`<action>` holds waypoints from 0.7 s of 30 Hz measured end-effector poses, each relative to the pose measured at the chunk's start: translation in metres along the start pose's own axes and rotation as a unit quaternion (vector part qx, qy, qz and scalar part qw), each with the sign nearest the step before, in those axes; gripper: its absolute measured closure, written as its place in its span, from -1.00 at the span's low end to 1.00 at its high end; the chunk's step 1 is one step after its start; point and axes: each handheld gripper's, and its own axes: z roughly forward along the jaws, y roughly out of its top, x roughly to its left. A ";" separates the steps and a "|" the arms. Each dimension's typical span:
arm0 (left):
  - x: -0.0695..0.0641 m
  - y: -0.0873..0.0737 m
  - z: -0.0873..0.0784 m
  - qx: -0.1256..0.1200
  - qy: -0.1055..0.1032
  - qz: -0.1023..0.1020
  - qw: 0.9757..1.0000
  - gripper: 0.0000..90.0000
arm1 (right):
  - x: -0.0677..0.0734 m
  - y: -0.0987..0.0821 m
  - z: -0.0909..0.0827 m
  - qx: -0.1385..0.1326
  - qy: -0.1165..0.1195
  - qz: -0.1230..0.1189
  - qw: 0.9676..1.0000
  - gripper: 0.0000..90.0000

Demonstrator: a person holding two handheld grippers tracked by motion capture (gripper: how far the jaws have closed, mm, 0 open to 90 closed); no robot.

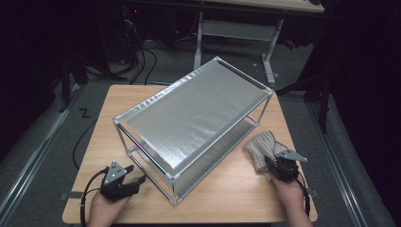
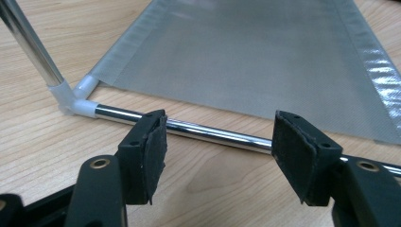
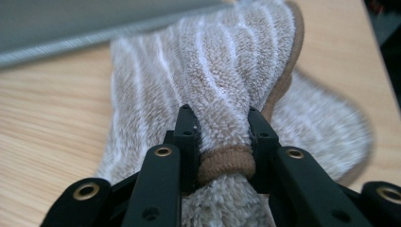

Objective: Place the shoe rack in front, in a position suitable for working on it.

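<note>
Right gripper is at the near right of the table, jaws pinched on a beige striped towel. In the right gripper view the right gripper has both pads squeezing a bunched fold of the towel, with the brown hemmed edge caught between them. Jaws are narrowed down to the thickness of the fold, clearly gripping. The rest of the towel spreads out on the wood beyond the jaws, toward the rack.

Towel location: near right part of the table, just right of the rack's near right side, lying on the tabletop apart from the frame as far as I can tell.

Left gripper is at the near left, held in the left hand, pointing at the near corner of the rack. In the left gripper view the left gripper has its jaws open fairly wide, nothing between the pads. The chrome bottom rail runs across just beyond the fingertips, not gripped. White corner joint is at left, grey mesh lower shelf beyond

Rack: two-tier, chrome tubes, grey fabric shelves, set diagonally mid-table
</note>
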 end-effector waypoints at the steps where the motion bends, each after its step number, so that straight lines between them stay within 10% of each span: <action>1: 0.000 0.000 0.001 0.002 0.001 0.001 1.000 -0.18 | 0.005 0.003 -0.005 -0.017 0.001 -0.007 1.000 0.60; 10: -0.002 0.001 0.004 0.011 -0.001 0.010 1.000 -0.17 | 0.043 0.034 -0.016 -0.078 0.062 -0.009 0.995 0.59; 21: -0.009 0.002 0.011 0.020 -0.016 0.020 0.999 -0.15 | 0.100 0.060 0.044 -0.055 0.100 -0.032 0.993 0.56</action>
